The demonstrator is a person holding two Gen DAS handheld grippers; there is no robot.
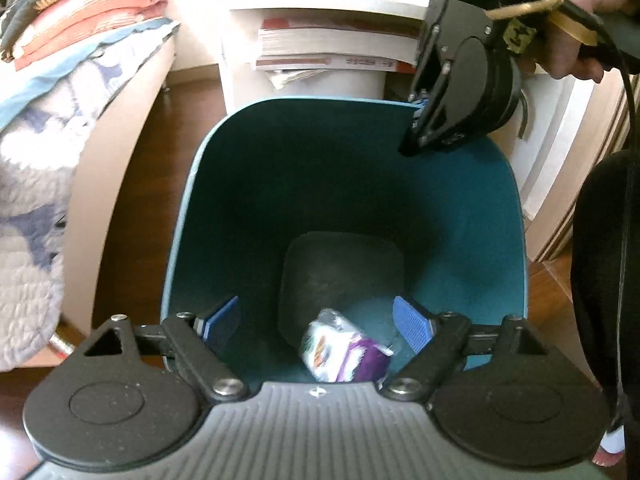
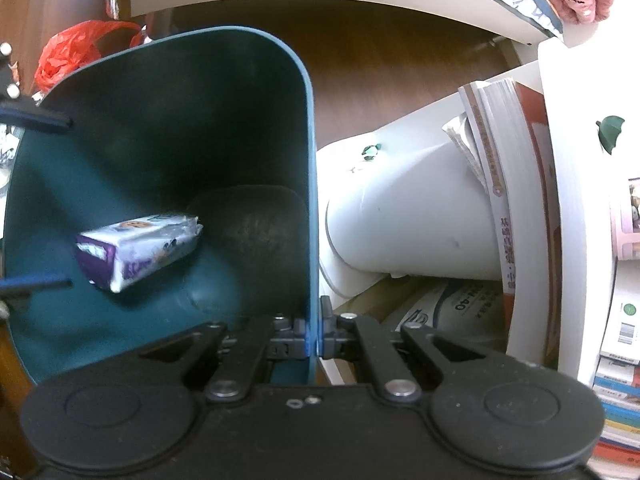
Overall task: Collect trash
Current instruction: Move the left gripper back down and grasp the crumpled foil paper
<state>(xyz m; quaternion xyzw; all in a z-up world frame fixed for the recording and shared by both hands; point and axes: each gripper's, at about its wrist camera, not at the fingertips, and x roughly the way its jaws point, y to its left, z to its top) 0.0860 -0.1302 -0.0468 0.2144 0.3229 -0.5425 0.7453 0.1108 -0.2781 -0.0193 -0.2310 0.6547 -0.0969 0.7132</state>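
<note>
A dark teal trash bin (image 1: pixel 460 208) stands open beneath me. Inside it is a white and purple tissue packet (image 1: pixel 344 348), near the bottom against the near wall; in the right wrist view the packet (image 2: pixel 140 248) is clear of any finger. My left gripper (image 1: pixel 318 320) hangs over the bin's near edge, open, with its blue pads (image 1: pixel 222 320) wide apart and nothing between them. My right gripper (image 2: pixel 314 336) is shut on the bin's rim (image 2: pixel 310 200); in the left wrist view the right gripper (image 1: pixel 416 120) sits at the far right corner of the rim, held by a hand.
A white bucket (image 2: pixel 400 220) lies on its side beside the bin, under a white shelf with stacked books (image 1: pixel 336 46). A red plastic bag (image 2: pixel 68 54) lies on the wooden floor behind the bin. Bedding (image 1: pixel 40 120) hangs at the left; a dark-clothed leg (image 1: pixel 608 280) stands at the right.
</note>
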